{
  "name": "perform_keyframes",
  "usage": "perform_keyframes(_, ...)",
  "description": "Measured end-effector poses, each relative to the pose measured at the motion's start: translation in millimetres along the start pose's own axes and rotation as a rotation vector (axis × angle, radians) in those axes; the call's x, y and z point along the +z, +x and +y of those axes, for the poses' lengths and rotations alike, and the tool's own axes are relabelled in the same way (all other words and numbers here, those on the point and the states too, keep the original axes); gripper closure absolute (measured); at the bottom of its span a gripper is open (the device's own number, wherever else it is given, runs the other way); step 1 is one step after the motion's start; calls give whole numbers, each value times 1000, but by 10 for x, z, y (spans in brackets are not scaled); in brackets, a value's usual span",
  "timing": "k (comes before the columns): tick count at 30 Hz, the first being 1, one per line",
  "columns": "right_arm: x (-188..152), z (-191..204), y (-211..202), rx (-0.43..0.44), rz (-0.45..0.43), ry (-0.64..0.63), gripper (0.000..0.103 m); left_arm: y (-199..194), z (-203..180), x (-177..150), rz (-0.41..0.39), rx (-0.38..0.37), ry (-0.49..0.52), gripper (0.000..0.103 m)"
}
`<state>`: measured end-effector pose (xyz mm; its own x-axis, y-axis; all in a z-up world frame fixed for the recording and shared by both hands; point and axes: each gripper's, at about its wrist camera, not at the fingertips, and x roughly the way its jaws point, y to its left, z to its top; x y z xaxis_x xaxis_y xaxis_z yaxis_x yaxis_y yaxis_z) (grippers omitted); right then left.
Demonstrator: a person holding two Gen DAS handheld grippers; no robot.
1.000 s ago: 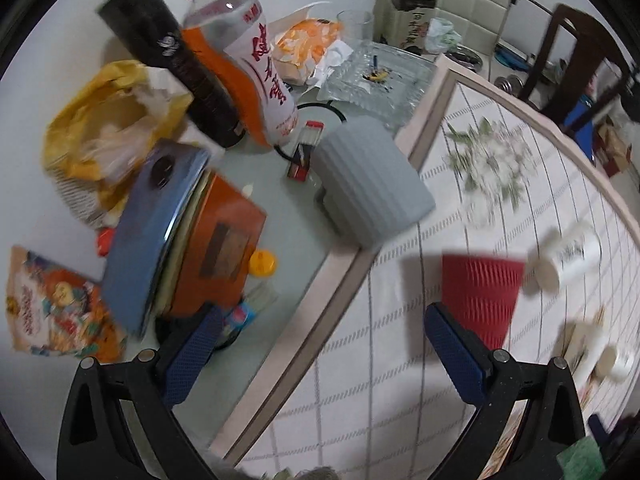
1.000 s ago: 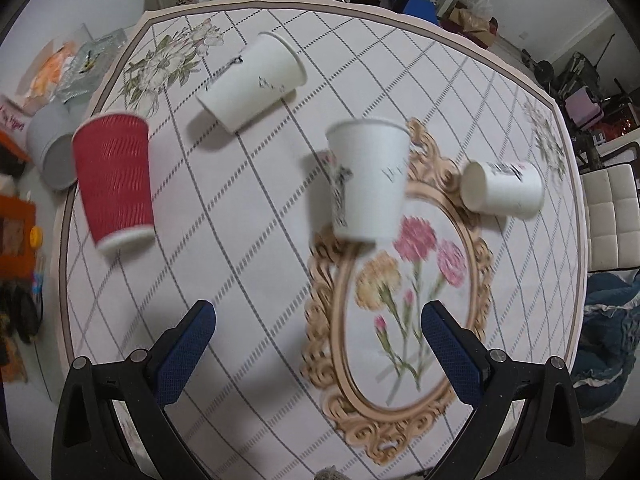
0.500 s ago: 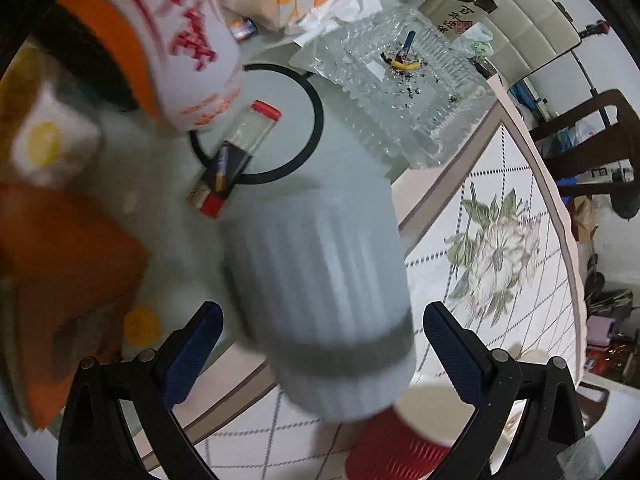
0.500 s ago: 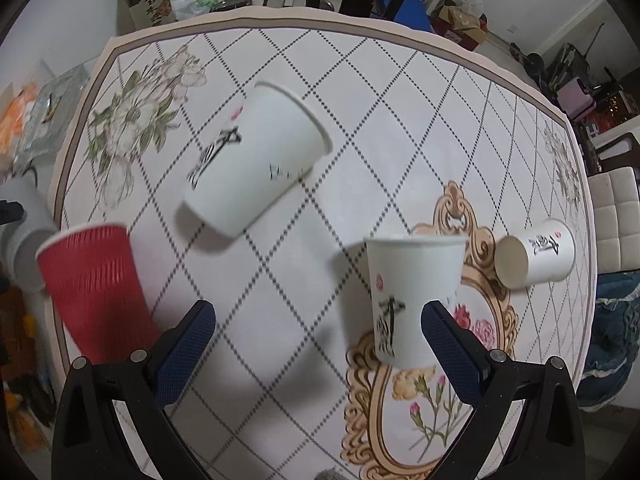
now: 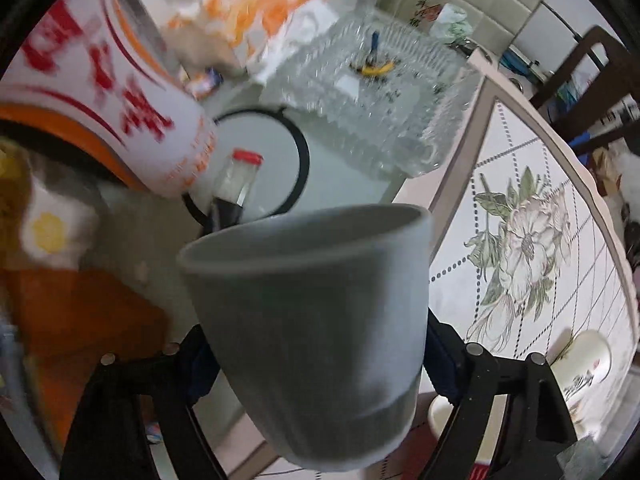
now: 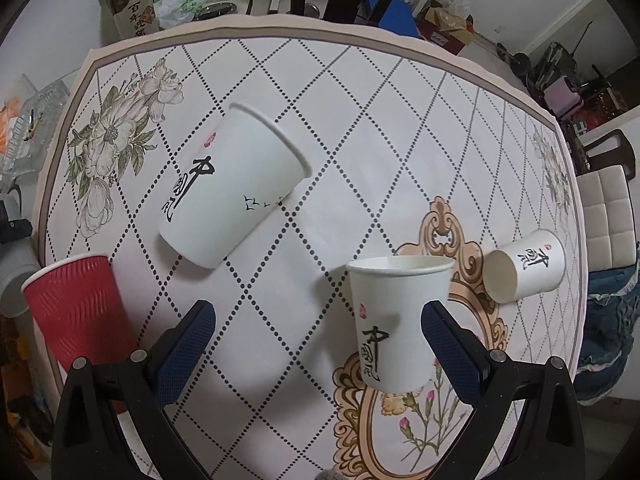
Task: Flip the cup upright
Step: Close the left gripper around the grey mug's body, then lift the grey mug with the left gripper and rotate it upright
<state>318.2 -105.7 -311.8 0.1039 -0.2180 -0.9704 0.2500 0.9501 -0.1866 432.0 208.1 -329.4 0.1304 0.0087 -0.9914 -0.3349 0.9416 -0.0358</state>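
Between the blue pads of the left gripper (image 5: 316, 354) sits the grey cup (image 5: 312, 304), clasped on both sides, mouth up and tilted slightly; its inside is hidden, and at 12 o'clock beyond it a glass ashtray (image 5: 380, 92) holds butts and ash. The right gripper (image 6: 318, 346) hangs with its jaws spread wide, grasping nothing. On the patterned tablecloth (image 6: 360, 120), an upright white paper cup (image 6: 396, 324) stands by its 3 o'clock pad, a toppled one (image 6: 230, 190) lies at 11 o'clock, another (image 6: 524, 266) at 2 o'clock shows an empty mouth, and a red cup (image 6: 78, 312) stands at 9 o'clock.
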Motion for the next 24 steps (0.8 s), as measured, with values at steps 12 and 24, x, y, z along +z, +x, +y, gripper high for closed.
perform_keyframes(12,-351,-442,-338,11,-40,26,0,-909,-68,-711,-120,32,163,21)
perform_keyframes(24,-998,-1266,-245,49,4,60,0,-1079,-880,-2031,-66,27,362,21)
